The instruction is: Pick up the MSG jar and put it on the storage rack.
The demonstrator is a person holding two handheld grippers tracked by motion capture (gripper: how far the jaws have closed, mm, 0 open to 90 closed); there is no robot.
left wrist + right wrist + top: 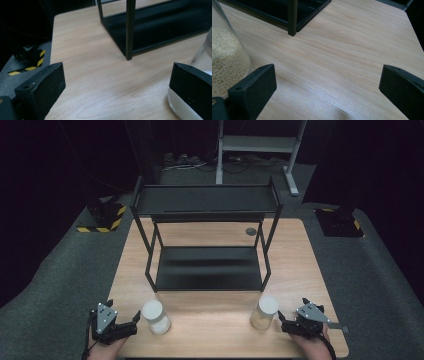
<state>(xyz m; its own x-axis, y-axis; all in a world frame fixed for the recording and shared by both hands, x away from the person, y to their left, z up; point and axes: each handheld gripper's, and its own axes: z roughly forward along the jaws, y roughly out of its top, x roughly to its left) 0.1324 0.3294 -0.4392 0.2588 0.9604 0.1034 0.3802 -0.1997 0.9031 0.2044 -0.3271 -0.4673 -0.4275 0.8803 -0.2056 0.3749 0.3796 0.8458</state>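
At the near edge of the wooden table (210, 312), I hold one claw in each hand, both low and level with the two jars. My left gripper (131, 324) sits just left of the white-powder jar (155, 316); its jaws are spread wide and hold nothing, though in the left gripper view the right-hand jaw rides right up against the jar's glass (203, 56), touching or nearly so, I cannot tell which. My right gripper (283, 321) sits just right of the grain jar (264, 312), jaws likewise wide apart and empty; in the right gripper view the jar (227, 60) stands outside the left-hand jaw, not between the two. Both jars stand upright on the table, white lids on, in front of the black two-tier rack (207, 240). Both rack shelves look bare. My reading: the work is at its very start. Nothing is gripped, nothing lifted, nothing shelved. Left to do, as I judge it: swing each claw around its jar, close, lift, and set the jars on the rack.
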